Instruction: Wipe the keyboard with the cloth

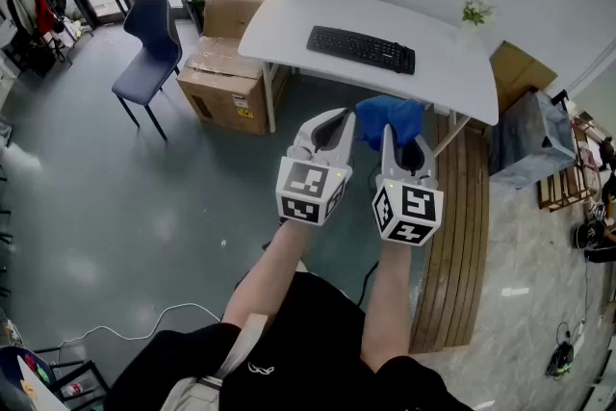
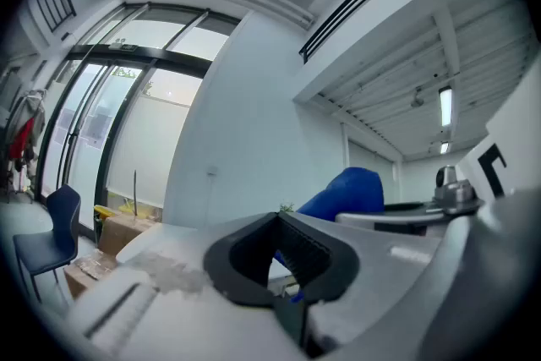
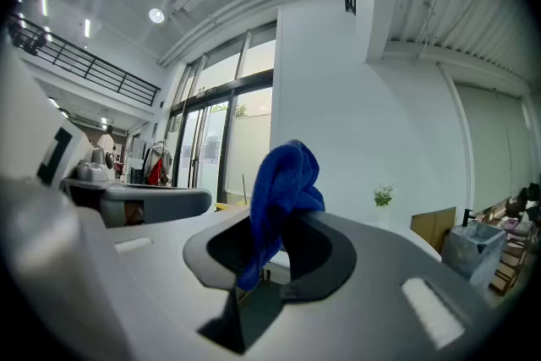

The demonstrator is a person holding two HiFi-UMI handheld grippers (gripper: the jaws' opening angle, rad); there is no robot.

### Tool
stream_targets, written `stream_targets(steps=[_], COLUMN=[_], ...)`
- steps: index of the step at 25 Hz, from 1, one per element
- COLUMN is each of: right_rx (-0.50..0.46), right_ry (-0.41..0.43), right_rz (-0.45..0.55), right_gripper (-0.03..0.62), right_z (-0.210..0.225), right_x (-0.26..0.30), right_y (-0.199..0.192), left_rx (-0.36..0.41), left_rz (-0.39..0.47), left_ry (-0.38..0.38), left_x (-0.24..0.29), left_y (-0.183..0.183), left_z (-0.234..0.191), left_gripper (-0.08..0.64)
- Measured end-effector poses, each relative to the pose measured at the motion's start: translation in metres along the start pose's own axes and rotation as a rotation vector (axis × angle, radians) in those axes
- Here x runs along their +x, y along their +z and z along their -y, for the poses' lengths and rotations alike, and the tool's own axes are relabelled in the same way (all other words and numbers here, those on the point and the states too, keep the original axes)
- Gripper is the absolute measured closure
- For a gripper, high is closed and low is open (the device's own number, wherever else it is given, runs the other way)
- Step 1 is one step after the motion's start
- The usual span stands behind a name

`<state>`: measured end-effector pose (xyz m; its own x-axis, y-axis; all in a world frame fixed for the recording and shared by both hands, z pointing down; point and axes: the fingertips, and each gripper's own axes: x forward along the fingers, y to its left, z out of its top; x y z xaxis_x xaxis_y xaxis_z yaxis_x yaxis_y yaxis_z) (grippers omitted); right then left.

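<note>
A black keyboard (image 1: 361, 49) lies on the white table (image 1: 289, 19), far ahead of both grippers. My right gripper (image 1: 404, 149) is shut on a blue cloth (image 1: 390, 118), which bunches up above its jaws; in the right gripper view the cloth (image 3: 283, 190) hangs between the pads. My left gripper (image 1: 332, 135) is held beside it, shut with nothing in it; its dark pads (image 2: 292, 258) meet. Both grippers are held in the air, short of the table's near edge.
Cardboard boxes (image 1: 231, 82) stand left of the table, a blue chair (image 1: 149, 48) further left. A small plant (image 1: 474, 12) sits on the table's right end. A wooden slatted platform (image 1: 457, 226) runs along the right; a grey bin (image 1: 534, 140) stands beyond it.
</note>
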<state>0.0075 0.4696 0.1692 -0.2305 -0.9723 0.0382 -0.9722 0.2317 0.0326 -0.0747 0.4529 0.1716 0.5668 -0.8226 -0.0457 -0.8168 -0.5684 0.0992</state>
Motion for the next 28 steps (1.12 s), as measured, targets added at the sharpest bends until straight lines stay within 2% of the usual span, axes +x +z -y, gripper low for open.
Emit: stream_targets(steps=[9, 17, 22, 28], right_rx=[0.021, 0.024, 0.023, 0.009], right_ry=[0.007, -0.059, -0.067, -0.062], right_rz=[0.029, 0.095, 0.079, 0.084], right_gripper=[0.515, 0.515, 0.515, 0.515], right_z=[-0.009, -0.011, -0.011, -0.001], right_x=[0.032, 0.071, 0.098, 0.148], right_y=[0.001, 0.023, 0.012, 0.018], left_rx=[-0.008, -0.024, -0.049, -0.071], left_rz=[0.004, 0.037, 0.037, 0.034], left_ry=[0.006, -0.012, -0.026, -0.003], left_x=[0.014, 0.036, 0.055, 0.094], left_y=[0.001, 0.013, 0.003, 0.001], left_z=[-0.034, -0.079, -0.101, -0.14], left_gripper=[0.563, 0.563, 0.563, 0.563])
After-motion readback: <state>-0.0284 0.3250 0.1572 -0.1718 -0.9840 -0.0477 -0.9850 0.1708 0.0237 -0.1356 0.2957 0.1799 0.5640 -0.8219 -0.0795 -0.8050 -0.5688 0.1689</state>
